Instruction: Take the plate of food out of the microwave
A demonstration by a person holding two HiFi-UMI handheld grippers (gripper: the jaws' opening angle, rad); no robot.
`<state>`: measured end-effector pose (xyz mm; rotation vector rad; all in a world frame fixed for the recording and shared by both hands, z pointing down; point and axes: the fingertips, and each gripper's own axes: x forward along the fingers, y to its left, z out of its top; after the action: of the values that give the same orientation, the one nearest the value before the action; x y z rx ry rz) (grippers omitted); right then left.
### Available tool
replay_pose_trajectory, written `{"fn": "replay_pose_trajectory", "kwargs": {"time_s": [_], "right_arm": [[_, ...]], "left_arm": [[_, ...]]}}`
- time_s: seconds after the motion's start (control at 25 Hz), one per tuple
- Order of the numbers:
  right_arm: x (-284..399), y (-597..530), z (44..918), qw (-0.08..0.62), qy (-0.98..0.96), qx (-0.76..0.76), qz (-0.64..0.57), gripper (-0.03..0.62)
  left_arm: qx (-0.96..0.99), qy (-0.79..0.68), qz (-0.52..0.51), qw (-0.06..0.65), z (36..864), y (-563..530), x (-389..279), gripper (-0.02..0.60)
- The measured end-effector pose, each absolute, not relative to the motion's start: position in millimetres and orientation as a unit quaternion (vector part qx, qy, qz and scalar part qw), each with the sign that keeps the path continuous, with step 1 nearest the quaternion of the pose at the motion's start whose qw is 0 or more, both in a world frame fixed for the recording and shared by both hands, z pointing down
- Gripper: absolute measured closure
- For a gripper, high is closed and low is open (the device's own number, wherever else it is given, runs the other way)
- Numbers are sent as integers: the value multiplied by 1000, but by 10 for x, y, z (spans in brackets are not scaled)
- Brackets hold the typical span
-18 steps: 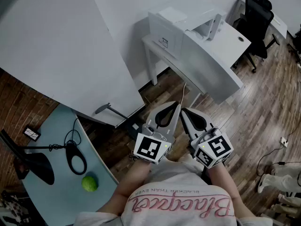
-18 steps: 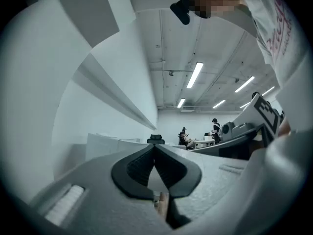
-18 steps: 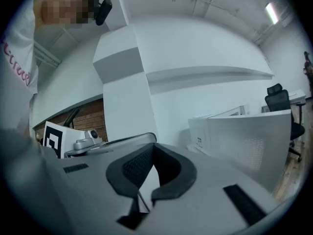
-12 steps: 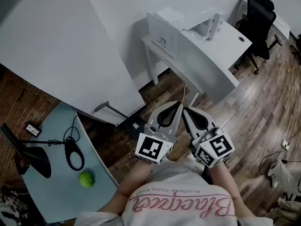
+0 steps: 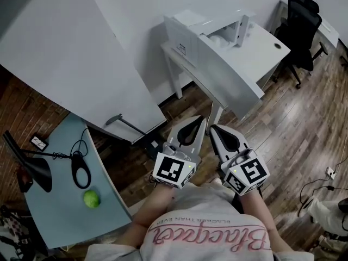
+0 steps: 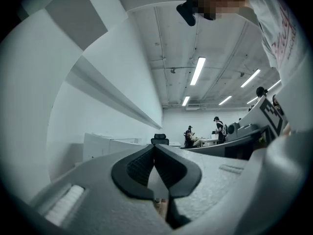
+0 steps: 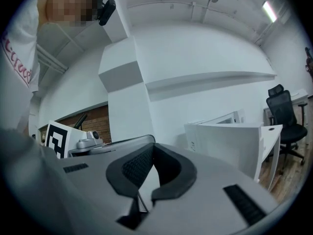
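Observation:
No plate of food is in any view. A white box-shaped appliance point(image 5: 184, 30), point(image 7: 220, 131) stands on a white desk point(image 5: 239, 69) ahead of me; I cannot tell whether it is the microwave. Both grippers are held level and side by side close to my chest, well short of that desk. The left gripper point(image 5: 202, 119), point(image 6: 154, 148) has its jaws shut with nothing between them. To its right, the right gripper point(image 5: 212, 128), point(image 7: 152, 148) is also shut and empty.
A big white slanted panel point(image 5: 70, 64) fills the left. Below it a pale blue table point(image 5: 65, 211) carries a green fruit point(image 5: 91, 199), a black stand point(image 5: 32, 167) and a looped cable point(image 5: 80, 171). A black office chair point(image 5: 303, 20) stands far right on wooden floor point(image 5: 293, 124). People sit far off point(image 6: 190, 136).
The head view has shifted: the blue table and green fruit slide left and up, the desk a little left. Both grippers stay together, shut, in the same place.

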<state>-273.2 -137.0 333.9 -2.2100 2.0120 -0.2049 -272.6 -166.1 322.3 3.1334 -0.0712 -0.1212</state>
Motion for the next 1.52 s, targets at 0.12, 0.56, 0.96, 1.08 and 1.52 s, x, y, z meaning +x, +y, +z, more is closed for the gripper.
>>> {"fn": "replay_pose_trajectory", "kwargs": {"time_s": [0.12, 0.56, 0.96, 1.08, 1.52], "right_arm": [[-2676, -1199, 3351, 71, 675, -731, -66, 582], [-2563, -841, 3375, 76, 684, -723, -63, 582], [-2573, -901, 3326, 65, 687, -721, -53, 582], [-2612, -972, 3317, 65, 682, -726, -53, 582], [-2564, -999, 3287, 58, 609, -789, -62, 582]], "left_arm": [[999, -26, -37, -1, 3238, -1469, -2668, 575], [998, -52, -32, 8, 3288, -1107, -2615, 575], [997, -61, -39, 5, 3268, -1246, -2696, 575], [998, -53, -39, 8, 3260, -1311, -2716, 575], [998, 46, -39, -2, 3137, -1368, -2595, 575]]}}
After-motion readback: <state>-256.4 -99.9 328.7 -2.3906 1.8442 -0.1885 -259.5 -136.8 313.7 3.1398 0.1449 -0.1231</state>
